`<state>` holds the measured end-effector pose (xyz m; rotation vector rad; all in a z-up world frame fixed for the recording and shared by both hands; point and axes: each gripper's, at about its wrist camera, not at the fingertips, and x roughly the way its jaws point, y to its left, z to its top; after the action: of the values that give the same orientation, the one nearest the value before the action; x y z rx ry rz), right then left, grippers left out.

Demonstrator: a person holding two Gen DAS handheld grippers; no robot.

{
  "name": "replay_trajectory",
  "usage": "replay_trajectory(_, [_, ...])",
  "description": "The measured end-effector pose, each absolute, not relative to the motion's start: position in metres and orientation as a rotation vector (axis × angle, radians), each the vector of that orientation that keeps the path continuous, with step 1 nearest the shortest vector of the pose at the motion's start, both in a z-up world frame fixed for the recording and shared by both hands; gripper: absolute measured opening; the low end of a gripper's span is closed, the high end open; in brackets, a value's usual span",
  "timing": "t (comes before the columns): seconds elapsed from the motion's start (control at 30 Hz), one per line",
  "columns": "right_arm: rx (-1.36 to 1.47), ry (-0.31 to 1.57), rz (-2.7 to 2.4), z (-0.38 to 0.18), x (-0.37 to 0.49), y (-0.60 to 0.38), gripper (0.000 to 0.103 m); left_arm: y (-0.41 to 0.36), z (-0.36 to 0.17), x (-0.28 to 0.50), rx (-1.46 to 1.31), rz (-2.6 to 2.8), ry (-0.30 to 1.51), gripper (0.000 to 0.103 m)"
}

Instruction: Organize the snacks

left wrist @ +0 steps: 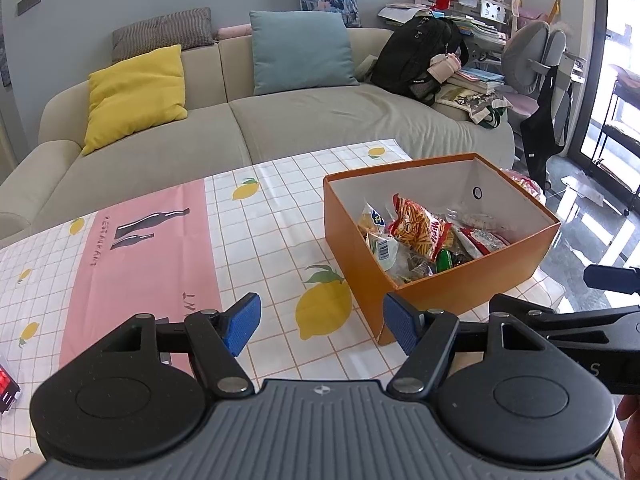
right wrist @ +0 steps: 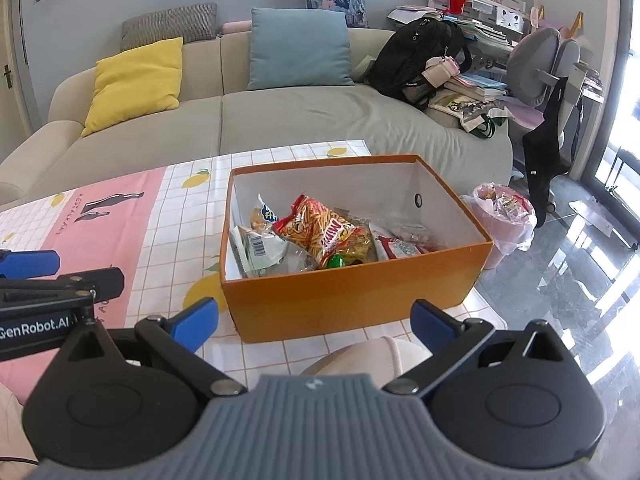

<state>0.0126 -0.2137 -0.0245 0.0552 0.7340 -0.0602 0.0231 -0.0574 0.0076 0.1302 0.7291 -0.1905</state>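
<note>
An orange box [left wrist: 472, 284] stands at the right of the table and holds several snack packets, with a red and yellow stick-snack bag [left wrist: 420, 230] on top. It also shows in the right wrist view [right wrist: 352, 304], with the same bag [right wrist: 324, 230]. My left gripper [left wrist: 322, 326] is open and empty, above the tablecloth just left of the box's near corner. My right gripper [right wrist: 314, 322] is open and empty, in front of the box's near wall. The left gripper's arm [right wrist: 44, 280] shows at the left edge of the right wrist view.
A lemon-print tablecloth with a pink panel [left wrist: 152, 248] covers the table. A beige sofa [left wrist: 280, 120] with cushions and a black backpack [left wrist: 420, 52] stands behind. A pink-lined bin [right wrist: 504, 216] sits on the floor right of the box. A red item [left wrist: 6, 384] lies at the table's left edge.
</note>
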Motion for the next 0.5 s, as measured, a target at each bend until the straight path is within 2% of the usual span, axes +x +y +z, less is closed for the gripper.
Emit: replay_trajectory(0.5, [0.05, 0.733, -0.052, -0.0233, 0.0122, -0.2092, 0.1, -0.0533, 0.0095, 0.023, 0.129, -0.182, 0.723, 0.082])
